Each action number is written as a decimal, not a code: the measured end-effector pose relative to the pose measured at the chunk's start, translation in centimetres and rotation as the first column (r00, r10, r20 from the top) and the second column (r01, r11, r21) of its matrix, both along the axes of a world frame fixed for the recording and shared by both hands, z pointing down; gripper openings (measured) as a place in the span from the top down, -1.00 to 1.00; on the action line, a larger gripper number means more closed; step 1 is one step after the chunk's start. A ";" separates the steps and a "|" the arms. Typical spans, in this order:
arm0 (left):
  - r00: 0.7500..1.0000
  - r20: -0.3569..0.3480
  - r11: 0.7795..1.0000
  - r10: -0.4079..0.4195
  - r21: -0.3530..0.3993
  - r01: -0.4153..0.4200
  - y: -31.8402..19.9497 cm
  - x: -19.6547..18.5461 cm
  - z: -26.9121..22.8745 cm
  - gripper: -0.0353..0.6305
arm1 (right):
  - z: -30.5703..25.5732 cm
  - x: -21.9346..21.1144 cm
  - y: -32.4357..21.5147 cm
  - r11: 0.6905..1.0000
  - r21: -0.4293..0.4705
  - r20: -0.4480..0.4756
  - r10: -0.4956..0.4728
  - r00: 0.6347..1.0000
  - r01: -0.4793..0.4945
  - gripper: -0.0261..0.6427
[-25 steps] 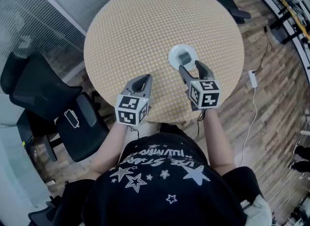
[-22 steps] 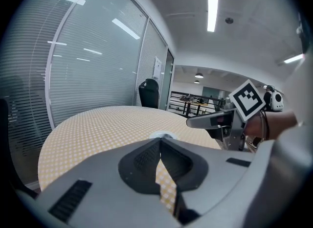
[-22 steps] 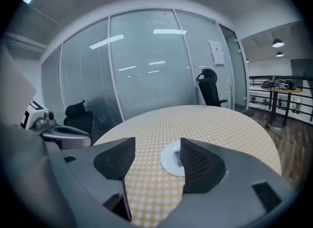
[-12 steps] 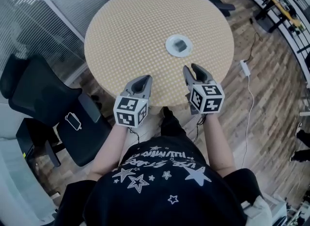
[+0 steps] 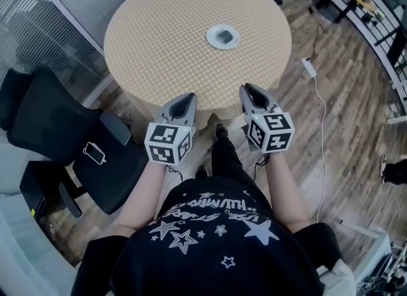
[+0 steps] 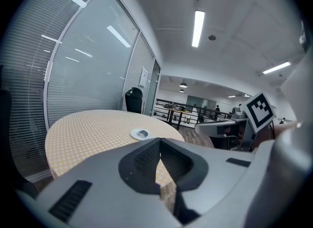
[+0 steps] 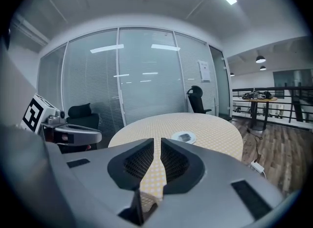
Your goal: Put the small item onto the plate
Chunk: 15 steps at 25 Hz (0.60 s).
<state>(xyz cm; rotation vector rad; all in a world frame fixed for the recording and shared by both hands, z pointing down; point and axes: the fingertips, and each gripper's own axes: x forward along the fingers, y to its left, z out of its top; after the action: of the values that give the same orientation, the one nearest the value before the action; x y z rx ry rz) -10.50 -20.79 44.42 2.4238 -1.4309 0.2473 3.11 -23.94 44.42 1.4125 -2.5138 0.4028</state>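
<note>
A small grey item [image 5: 225,35] lies on a white plate [image 5: 215,40] on the round, yellow-checked table [image 5: 159,34]. Both grippers hang over the floor in front of the table's near edge, well back from the plate. My left gripper [image 5: 186,98] is shut, its tips touching with nothing between them. My right gripper [image 5: 249,89] is closing; only a narrow slit shows between its jaws, and nothing is in it. The plate [image 6: 142,134] shows far beyond the left gripper [image 6: 160,141] in its own view. In the right gripper view the plate [image 7: 184,137] likewise lies far beyond the right gripper [image 7: 157,141].
A black office chair [image 5: 57,123] stands at the left with a phone [image 5: 94,154] on its seat. A white power adapter [image 5: 310,67] and its cable lie on the wooden floor at the right. A glass wall with blinds runs behind the table.
Both grippers have drawn back from the table to over the floor. The right gripper has left the plate, with the item on it, and its wide-open jaws have narrowed.
</note>
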 end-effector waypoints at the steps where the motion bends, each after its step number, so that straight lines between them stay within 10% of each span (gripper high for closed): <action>1: 1.000 -0.008 1.000 0.005 -0.001 -0.005 0.6 0.1 0.0 0.88 | 0.0 0.0 1.0 1.000 0.002 -0.009 0.001 1.000 -0.001 0.75; 15: 0.997 -0.023 0.997 0.072 -0.003 -0.072 6.1 3.9 -0.3 0.88 | -1.3 2.8 8.3 0.999 0.030 -0.018 0.026 1.000 -0.025 0.83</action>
<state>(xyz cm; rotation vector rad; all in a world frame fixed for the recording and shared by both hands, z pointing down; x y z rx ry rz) -6.64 -14.73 44.10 2.4696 -1.3339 0.2386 5.91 -15.67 43.11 1.4536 -2.4997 0.3563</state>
